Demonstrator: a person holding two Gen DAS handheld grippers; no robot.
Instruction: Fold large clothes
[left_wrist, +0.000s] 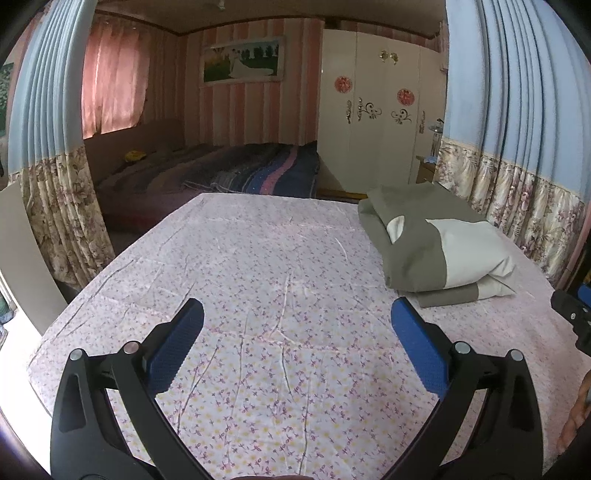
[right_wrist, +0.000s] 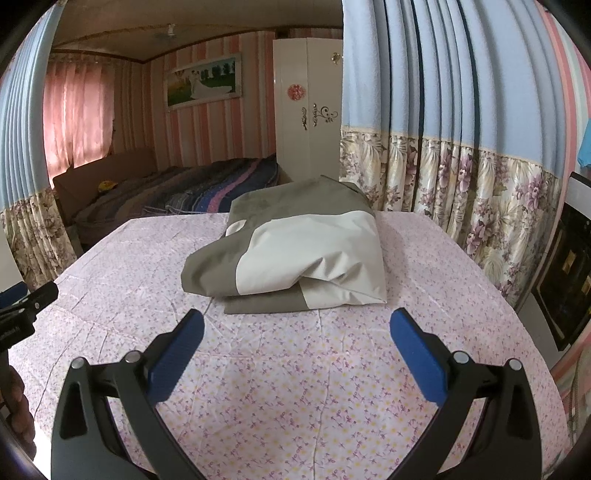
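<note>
Already folded, the olive and cream garment (right_wrist: 295, 251) lay in a bundle on the floral tablecloth (right_wrist: 277, 387), toward the far right side near the floral curtain (right_wrist: 461, 192). The left gripper (left_wrist: 295, 321) and right gripper (right_wrist: 295, 328) both hovered over the cloth, jaws spread wide, holding nothing.

Right of the left gripper's fingers (left_wrist: 417, 343), only a black corner of the right gripper (left_wrist: 574, 321), cut by the frame edge. Beyond them, folded garment (left_wrist: 417, 254) lower layers hidden beneath upper fold.
</note>
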